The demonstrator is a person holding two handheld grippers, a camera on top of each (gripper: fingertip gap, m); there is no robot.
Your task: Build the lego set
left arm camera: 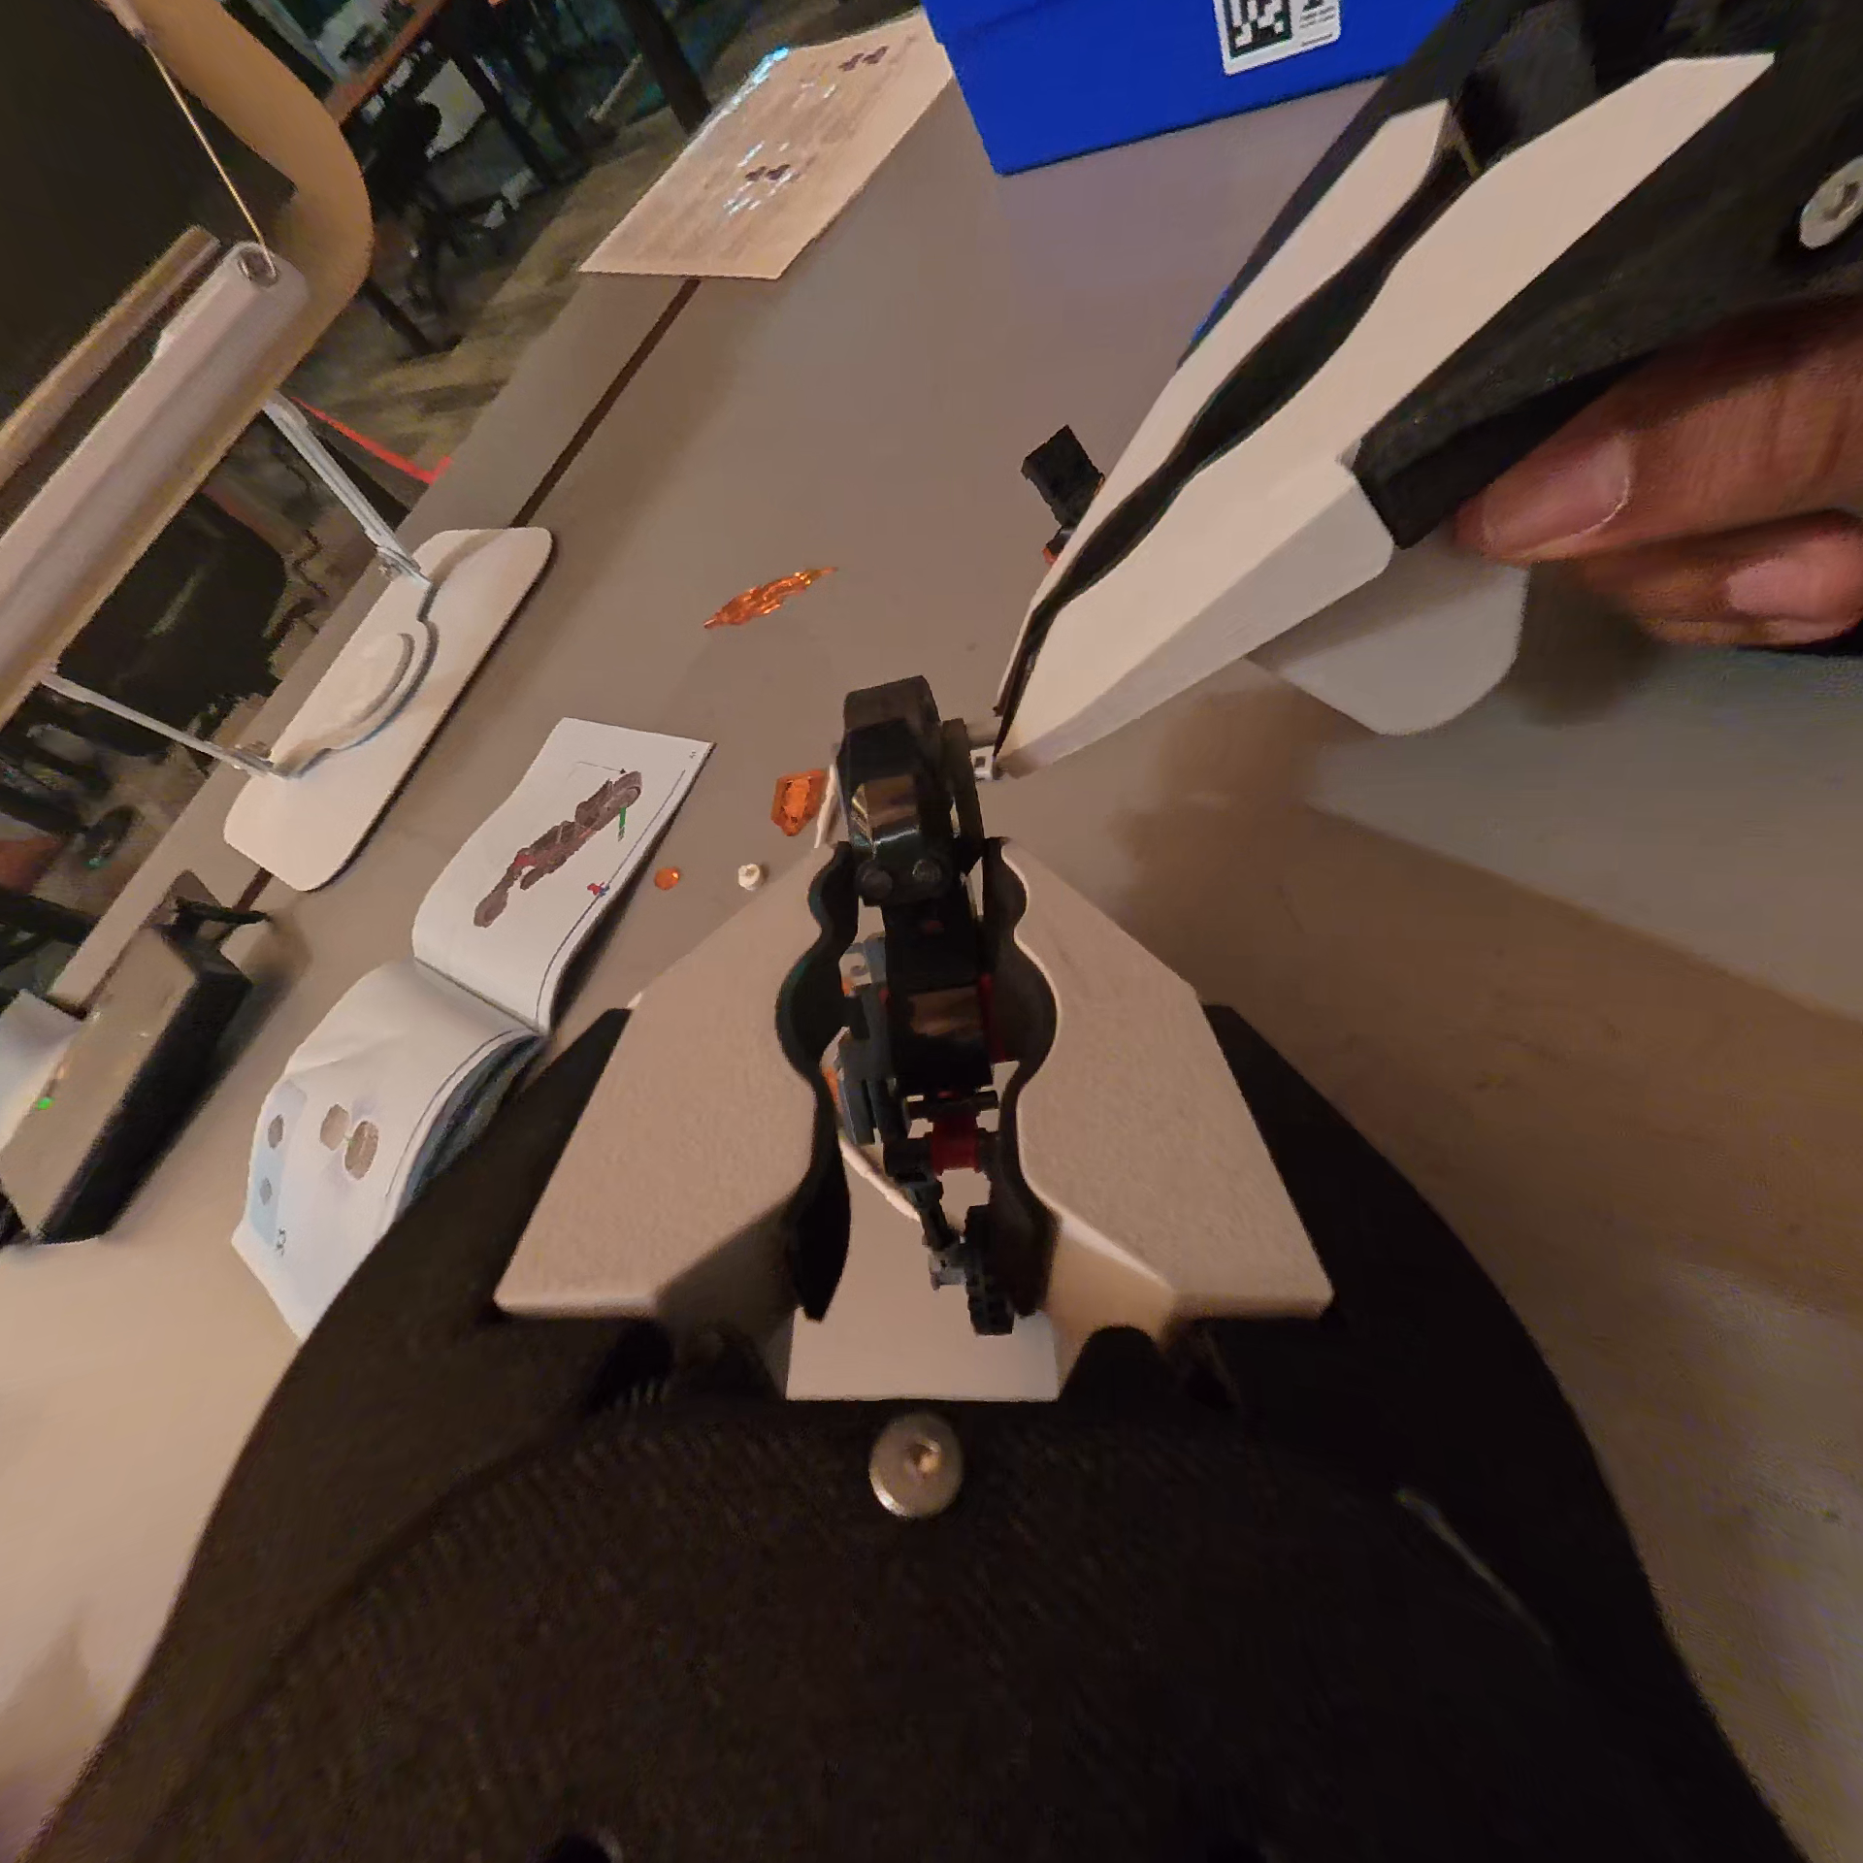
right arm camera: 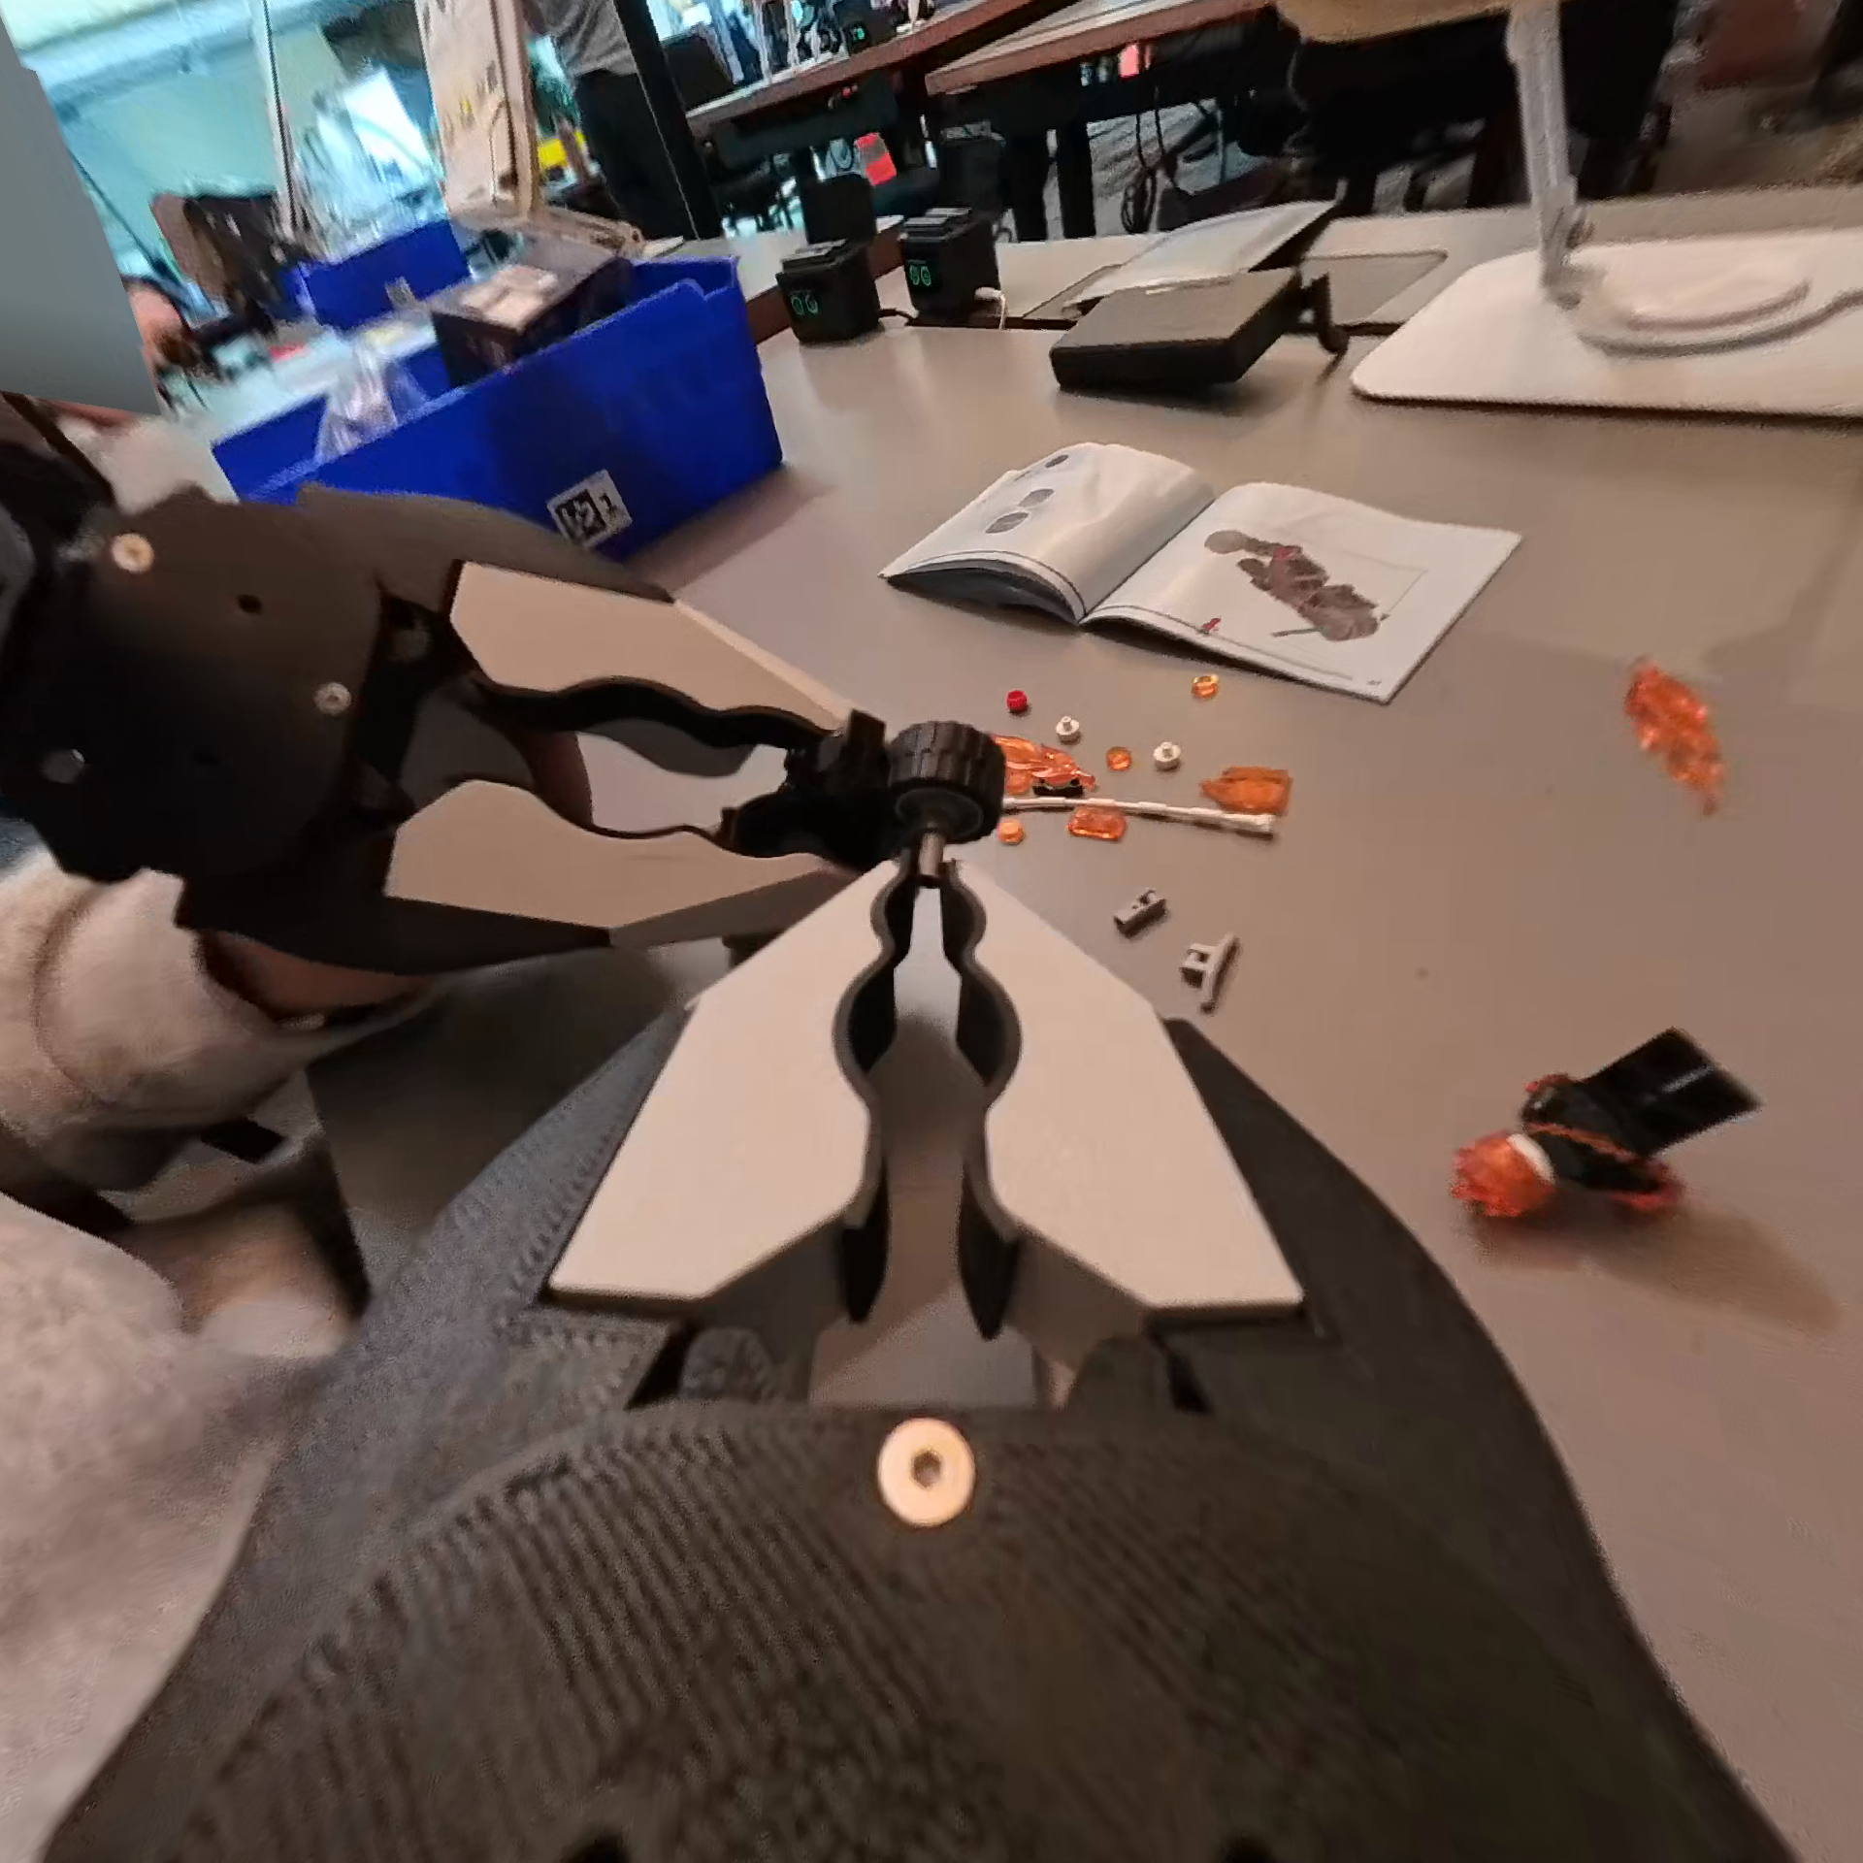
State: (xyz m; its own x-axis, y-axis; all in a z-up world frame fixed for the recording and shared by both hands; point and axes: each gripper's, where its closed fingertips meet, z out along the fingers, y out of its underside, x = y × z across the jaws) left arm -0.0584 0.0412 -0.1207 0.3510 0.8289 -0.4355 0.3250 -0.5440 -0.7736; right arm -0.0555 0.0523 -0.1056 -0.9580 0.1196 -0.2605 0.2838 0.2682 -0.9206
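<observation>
Left wrist view: my left gripper (left arm camera: 912,887) clamps a black lego model (left arm camera: 912,968), glossy; my right gripper (right arm camera: 925,879) pinches its wheel's axle (right arm camera: 924,857).

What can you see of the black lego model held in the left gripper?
The black lego model is a long, narrow build of glossy black plastic with grey and dark red pieces, raised off the grey table. The left gripper is shut on its body. A ridged black wheel sits at its far end on a dark axle, which the right gripper pinches at its tips.
</observation>
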